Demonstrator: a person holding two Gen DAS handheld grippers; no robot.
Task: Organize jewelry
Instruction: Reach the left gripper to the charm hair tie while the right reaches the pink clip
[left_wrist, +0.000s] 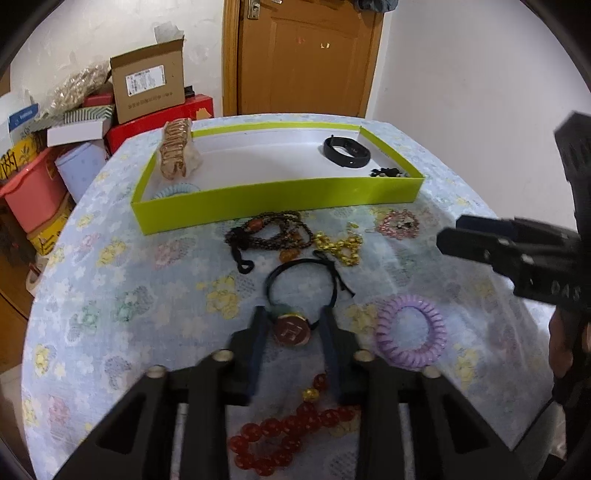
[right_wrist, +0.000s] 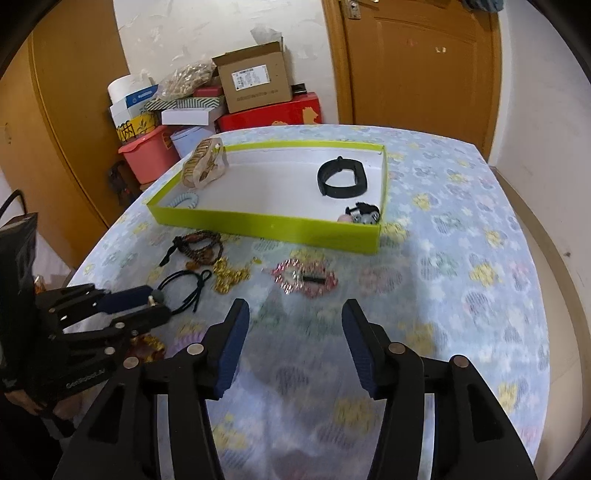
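Red glass-bead bracelet (left_wrist: 291, 432), one, lower centre of the left wrist view, beneath the left gripper (left_wrist: 293, 326). Its fingers stand either side of the round red charm on one black cord hair tie (left_wrist: 301, 291); whether the pads press it, cannot tell. One lilac spiral hair coil (left_wrist: 410, 334) lower right. Mid-frame: one dark brown beaded necklace (left_wrist: 269, 232), one gold bead cluster (left_wrist: 340, 245), one pink sequinned clip (right_wrist: 304, 282). Right gripper (right_wrist: 291, 334) hovers, jaws apart, nothing between. Lime-green shallow cardboard tray (left_wrist: 280, 199) upper centre holds four items: black wristband (left_wrist: 347, 152), gold bangle stack (left_wrist: 177, 147), pale blue coil (left_wrist: 175, 190), dark beaded piece (left_wrist: 388, 172).
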